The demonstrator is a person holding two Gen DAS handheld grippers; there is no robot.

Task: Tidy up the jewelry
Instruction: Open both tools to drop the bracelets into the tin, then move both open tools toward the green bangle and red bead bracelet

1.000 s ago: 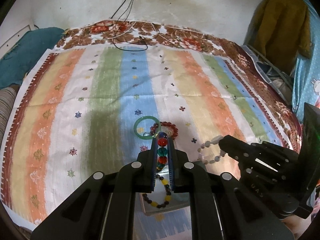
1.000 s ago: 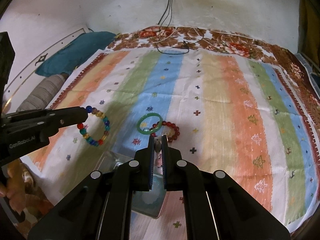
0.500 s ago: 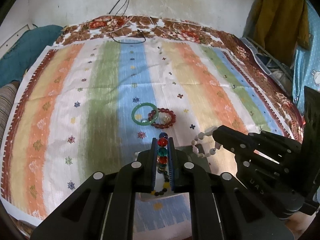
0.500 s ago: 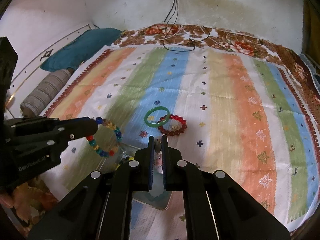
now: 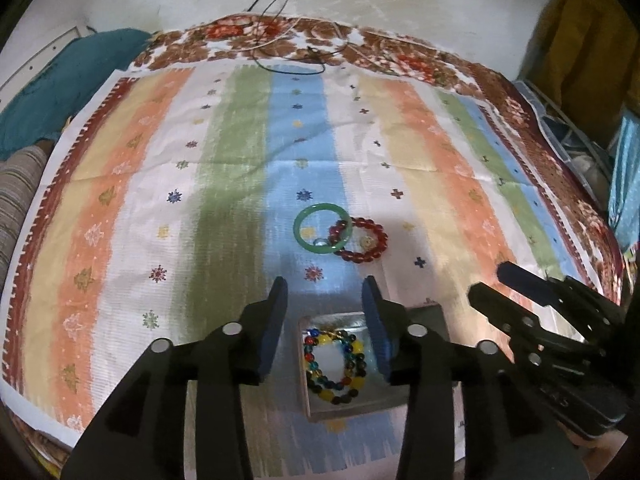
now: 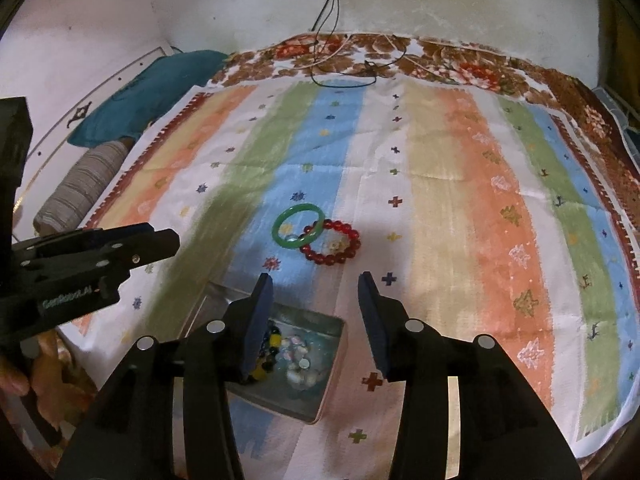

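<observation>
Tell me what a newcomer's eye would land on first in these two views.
The striped cloth fills both views. At its middle a green bangle overlaps a red bead bracelet. Nearer the camera, a shallow metal tin holds a multicoloured bead bracelet beneath the left claw, whose jaws are opening with nothing between them.
</observation>
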